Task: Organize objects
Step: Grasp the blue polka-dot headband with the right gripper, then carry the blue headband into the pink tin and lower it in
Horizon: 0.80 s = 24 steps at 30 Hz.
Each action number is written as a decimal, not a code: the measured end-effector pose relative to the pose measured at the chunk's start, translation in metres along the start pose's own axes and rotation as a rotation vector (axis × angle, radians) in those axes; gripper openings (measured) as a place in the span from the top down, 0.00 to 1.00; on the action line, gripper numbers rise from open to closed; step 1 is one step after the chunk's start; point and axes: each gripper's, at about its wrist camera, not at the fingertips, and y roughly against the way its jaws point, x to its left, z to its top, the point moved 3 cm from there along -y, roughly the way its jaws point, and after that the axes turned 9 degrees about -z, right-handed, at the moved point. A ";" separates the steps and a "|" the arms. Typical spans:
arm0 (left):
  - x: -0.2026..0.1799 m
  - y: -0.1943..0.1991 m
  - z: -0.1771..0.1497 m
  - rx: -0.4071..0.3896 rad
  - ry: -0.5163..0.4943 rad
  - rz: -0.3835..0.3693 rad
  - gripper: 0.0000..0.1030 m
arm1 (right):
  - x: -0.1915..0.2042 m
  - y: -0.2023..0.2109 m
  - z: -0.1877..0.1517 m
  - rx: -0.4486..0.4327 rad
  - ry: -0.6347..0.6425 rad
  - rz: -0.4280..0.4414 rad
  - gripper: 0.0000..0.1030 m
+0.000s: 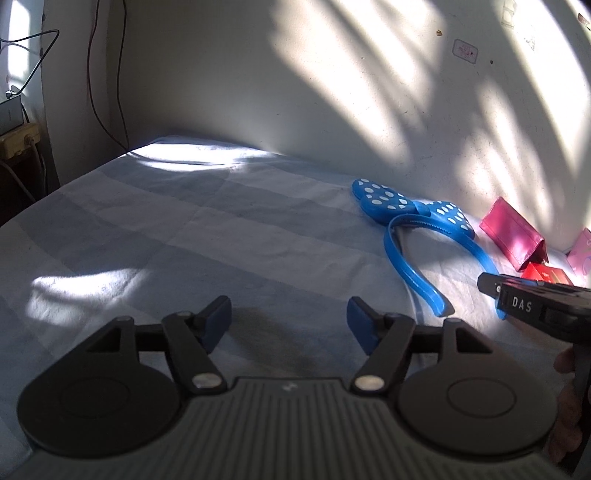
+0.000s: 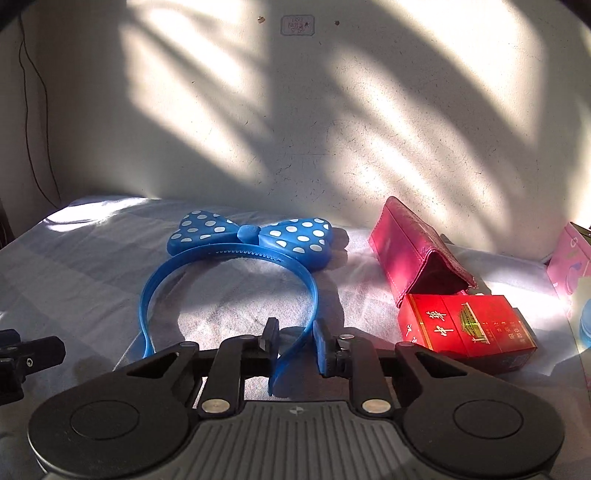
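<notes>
My right gripper stands narrowly parted around one end of the blue headband, lower centre of frame; whether the pads press it I cannot tell. My left gripper stands wide open and empty over the sheet.

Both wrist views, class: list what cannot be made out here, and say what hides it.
- Pink box: cut off by the right edge in both views; its print is unreadable.
- Light blue thing: right wrist view, only a sliver at the edge.
- Headband: its near right tip runs behind the right gripper.
- Wall sticker: too small to read.
- Red box: left wrist view, mostly behind the right gripper.
</notes>
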 end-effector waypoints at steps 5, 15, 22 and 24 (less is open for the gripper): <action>0.000 0.000 0.001 0.001 -0.002 -0.002 0.30 | -0.016 0.026 -0.017 0.007 -0.032 0.043 0.96; -0.003 -0.002 0.000 -0.002 -0.031 0.006 0.27 | -0.059 0.151 -0.105 -0.027 0.085 0.073 0.88; 0.004 0.008 -0.004 -0.028 0.002 0.035 0.27 | -0.070 0.172 -0.113 -0.018 0.032 0.129 0.70; 0.009 0.019 -0.010 -0.006 0.046 0.036 0.28 | -0.076 0.175 -0.114 -0.027 0.004 0.136 0.70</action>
